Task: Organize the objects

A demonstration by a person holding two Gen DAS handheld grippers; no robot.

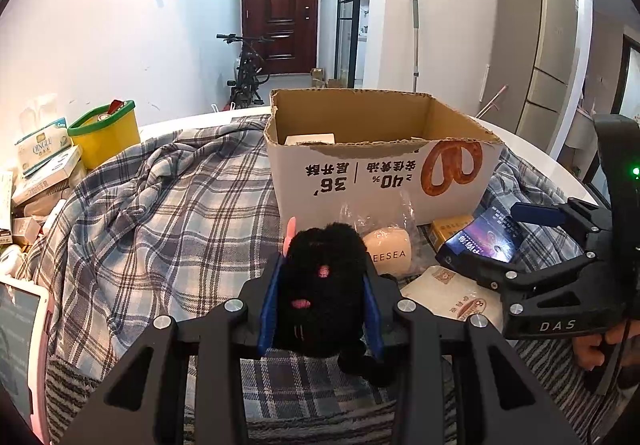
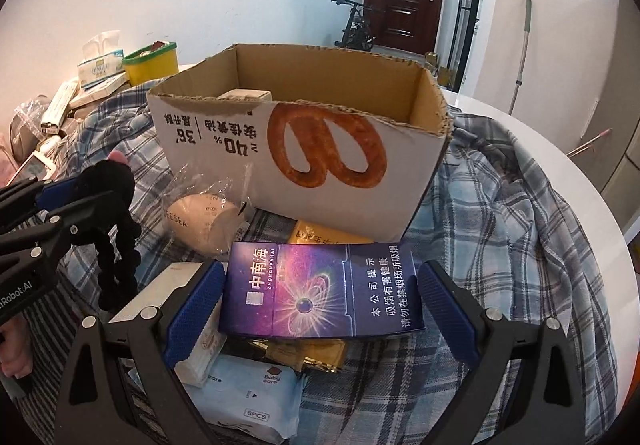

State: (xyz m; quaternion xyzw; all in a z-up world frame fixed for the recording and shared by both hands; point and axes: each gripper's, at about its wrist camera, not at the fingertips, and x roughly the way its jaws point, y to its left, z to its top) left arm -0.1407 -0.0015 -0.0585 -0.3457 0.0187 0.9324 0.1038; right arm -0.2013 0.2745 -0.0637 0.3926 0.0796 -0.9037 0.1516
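Note:
My left gripper (image 1: pixel 320 297) is shut on a black plush toy (image 1: pixel 320 285) with pink marks, held above the plaid cloth in front of the open cardboard box (image 1: pixel 380 173); it also shows in the right wrist view (image 2: pixel 116 205). My right gripper (image 2: pixel 320 309) is open, its blue pads on either side of a purple cigarette carton (image 2: pixel 320 289) without clamping it. The carton lies on a pile in front of the box (image 2: pixel 304 141). The right gripper also shows in the left wrist view (image 1: pixel 500 241), beside the carton (image 1: pixel 484 241).
A bagged beige roll (image 2: pixel 200 217), an orange pack (image 2: pixel 324 235), white packets (image 2: pixel 176 293) and a wipes pack (image 2: pixel 248 397) lie around the carton. A yellow bucket (image 1: pixel 106 133), tissue boxes (image 1: pixel 44 149) and a tablet (image 1: pixel 20 345) sit at the left. The white round table edge (image 2: pixel 560 173) curves right.

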